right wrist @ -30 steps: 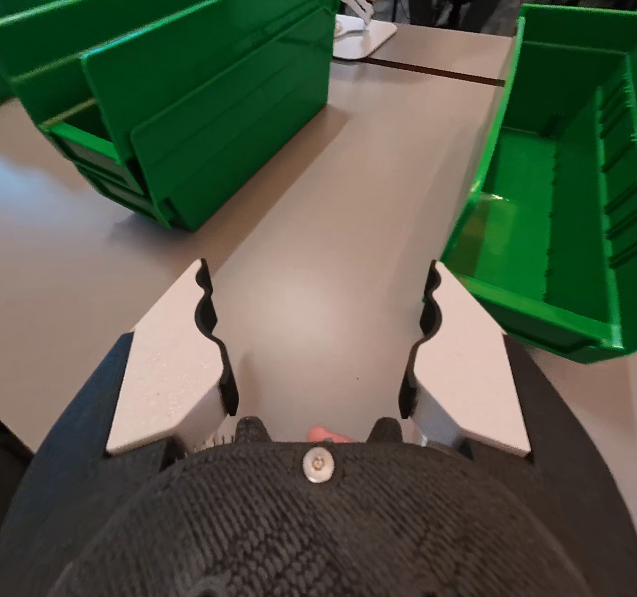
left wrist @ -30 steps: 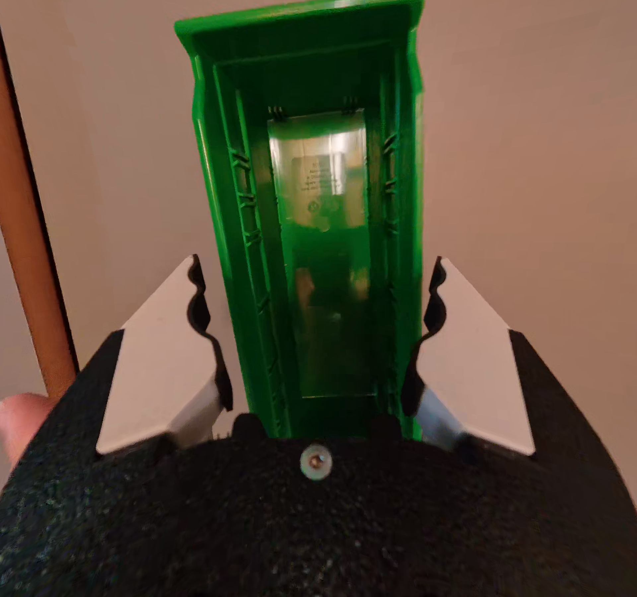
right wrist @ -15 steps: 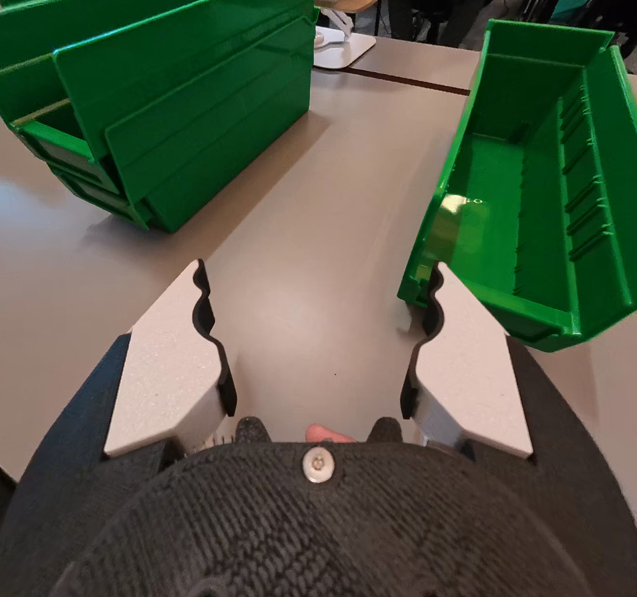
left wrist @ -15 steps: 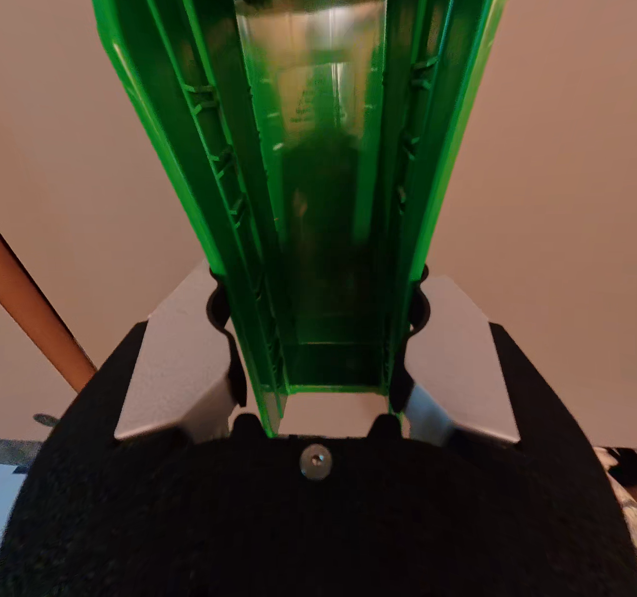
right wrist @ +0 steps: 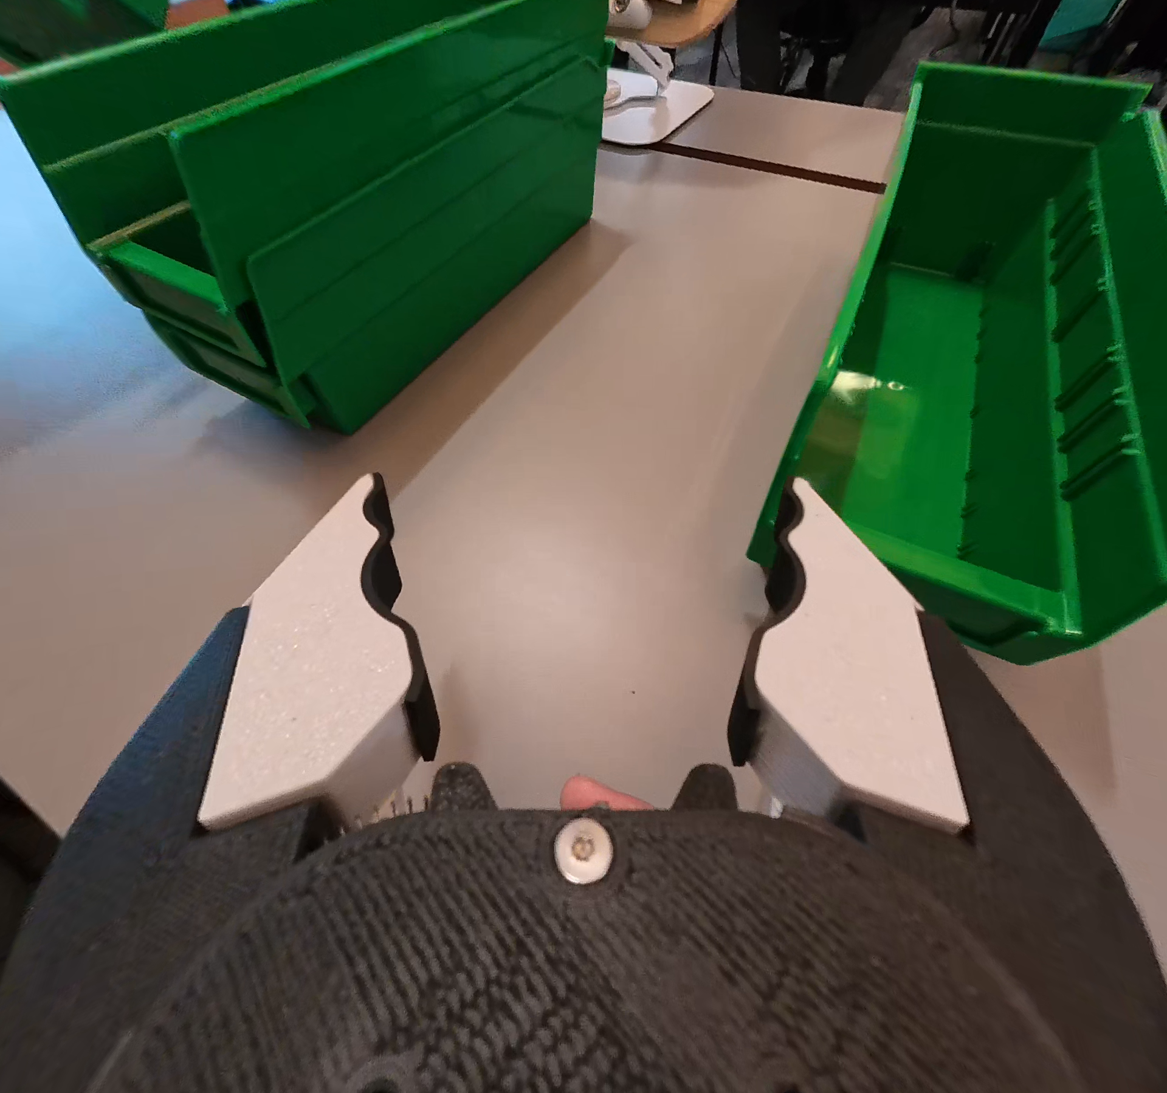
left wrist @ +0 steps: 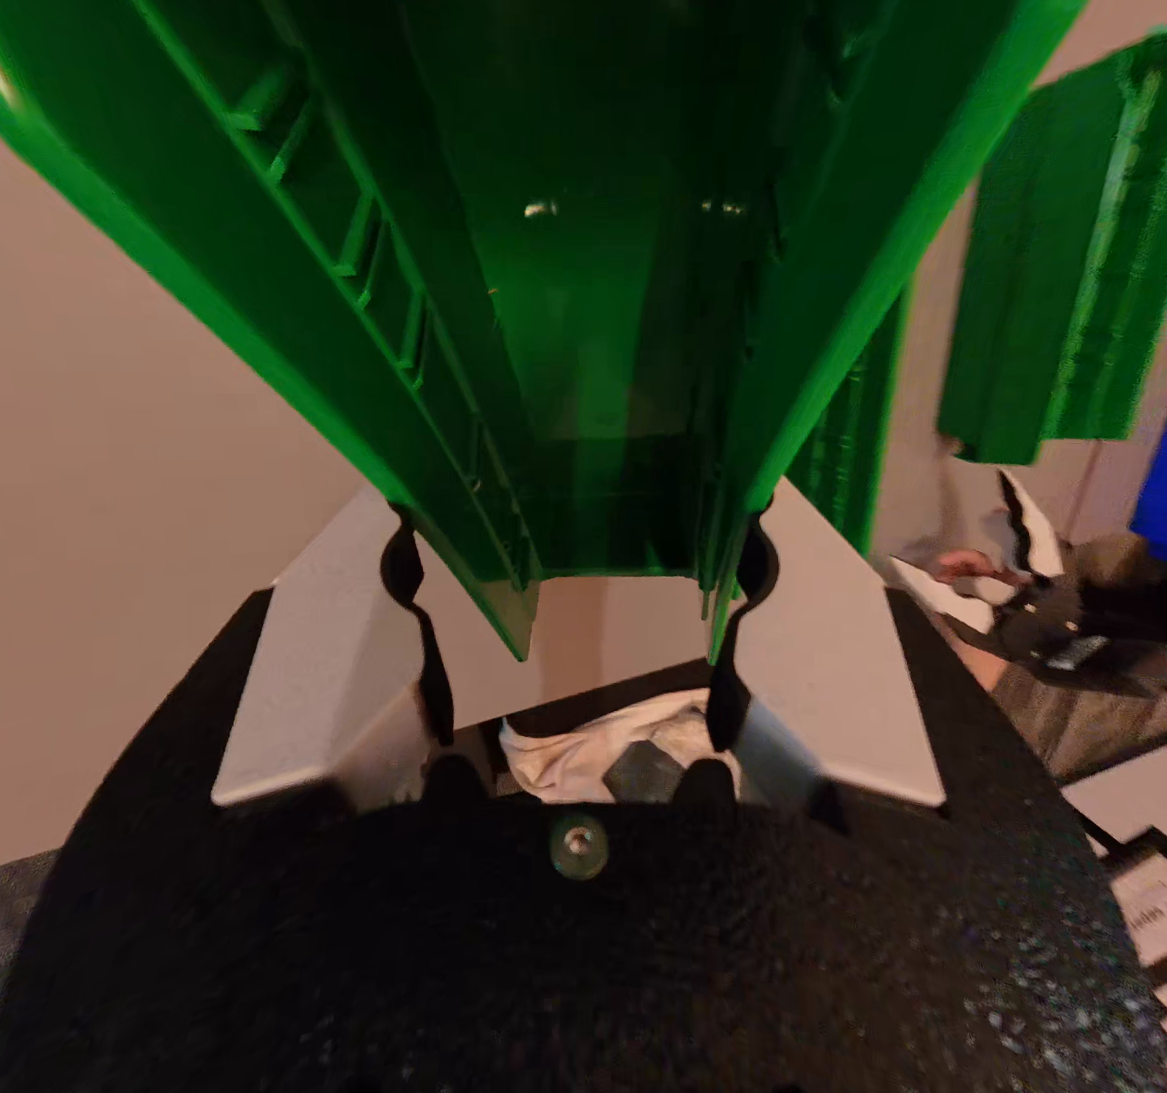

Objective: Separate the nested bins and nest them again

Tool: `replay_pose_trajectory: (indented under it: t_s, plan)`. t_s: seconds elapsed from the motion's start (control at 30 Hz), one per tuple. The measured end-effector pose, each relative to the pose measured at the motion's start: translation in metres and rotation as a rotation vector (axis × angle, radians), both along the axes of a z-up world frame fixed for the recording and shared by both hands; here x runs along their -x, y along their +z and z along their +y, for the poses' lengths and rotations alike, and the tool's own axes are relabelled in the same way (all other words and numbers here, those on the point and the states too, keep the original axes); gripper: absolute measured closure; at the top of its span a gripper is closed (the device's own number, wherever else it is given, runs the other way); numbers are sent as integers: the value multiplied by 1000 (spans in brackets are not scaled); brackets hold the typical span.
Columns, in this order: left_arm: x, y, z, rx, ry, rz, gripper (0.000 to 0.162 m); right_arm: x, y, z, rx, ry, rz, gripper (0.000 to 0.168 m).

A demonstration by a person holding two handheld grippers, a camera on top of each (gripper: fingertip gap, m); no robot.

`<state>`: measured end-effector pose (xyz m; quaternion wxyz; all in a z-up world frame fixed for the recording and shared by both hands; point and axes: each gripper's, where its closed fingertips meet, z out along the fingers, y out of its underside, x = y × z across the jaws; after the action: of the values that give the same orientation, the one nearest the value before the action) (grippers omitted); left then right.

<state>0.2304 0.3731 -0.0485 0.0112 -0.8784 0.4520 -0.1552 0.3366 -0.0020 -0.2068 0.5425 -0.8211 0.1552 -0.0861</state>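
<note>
Your grey table carries nested bins at 11 o'clock and 1 tilted bin at 2 o'clock. Only your left view shows the left gripper pinching a green bin. Your right gripper gapes empty.

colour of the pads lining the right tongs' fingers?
Black pads on white fingers; clearest in the right wrist view.

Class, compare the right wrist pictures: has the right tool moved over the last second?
Yes. The right tool has drawn back: the nested bins and the single bin on the table now show more fully.
</note>
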Motion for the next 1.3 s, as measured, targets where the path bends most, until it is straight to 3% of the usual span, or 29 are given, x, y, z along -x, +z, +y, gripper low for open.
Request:
replay_pose_trajectory:
  t_s: [0.27,0.47,0.73,1.3]
  plan:
    - [-59,40,-113,-42,-193,62,65,6,21,-5,-27,1,-67,51]
    - [-78,8,-155,11,-162,128,65,4,26,-9,-47,-5,-65,51]
    - [-78,-34,-141,-48,-32,252,66,1,30,-17,-49,-11,-78,52]
    - [-101,-77,-136,-145,20,166,65,1,22,-14,-28,-5,-63,52]
